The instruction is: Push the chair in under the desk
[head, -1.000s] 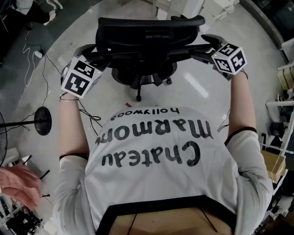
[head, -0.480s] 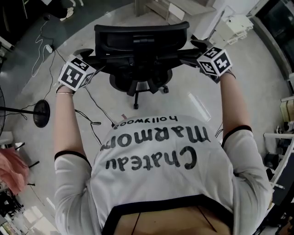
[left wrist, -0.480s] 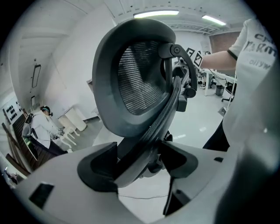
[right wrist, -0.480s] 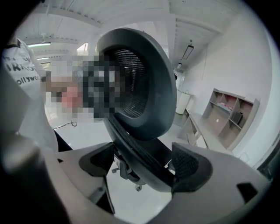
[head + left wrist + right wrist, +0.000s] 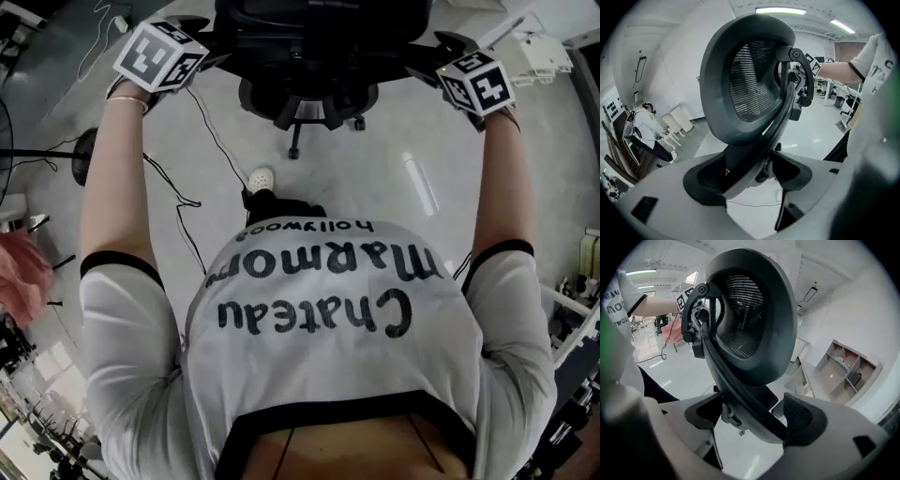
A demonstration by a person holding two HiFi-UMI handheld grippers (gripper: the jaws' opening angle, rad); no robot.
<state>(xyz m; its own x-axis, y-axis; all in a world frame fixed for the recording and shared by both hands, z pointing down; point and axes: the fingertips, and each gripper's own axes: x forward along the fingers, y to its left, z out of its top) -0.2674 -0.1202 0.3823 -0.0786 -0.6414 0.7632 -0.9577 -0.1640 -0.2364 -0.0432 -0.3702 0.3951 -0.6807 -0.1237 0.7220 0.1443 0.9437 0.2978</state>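
A black mesh-backed office chair (image 5: 314, 33) stands on the pale floor at the top of the head view, with its wheeled base (image 5: 302, 101) below it. Both of my arms reach out to its back. The left gripper (image 5: 202, 28) holds the left side of the back. In the left gripper view the chair's grey back frame (image 5: 754, 154) runs slantwise between the pads of the left gripper (image 5: 750, 178). The right gripper (image 5: 427, 58) is on the right side, and the frame bar (image 5: 740, 394) crosses the right gripper (image 5: 750, 420) from pad to pad. No desk is in view.
Black cables (image 5: 192, 202) trail over the floor at the left, near a round black stand base (image 5: 82, 155). My shoe (image 5: 261, 176) is just behind the chair base. An open white shelf unit (image 5: 848, 366) stands to the right. A person (image 5: 647, 131) sits far left.
The chair has rolled away from me toward the top of the head view. Both arms have stretched out with it, and the grippers have kept their places on the back.
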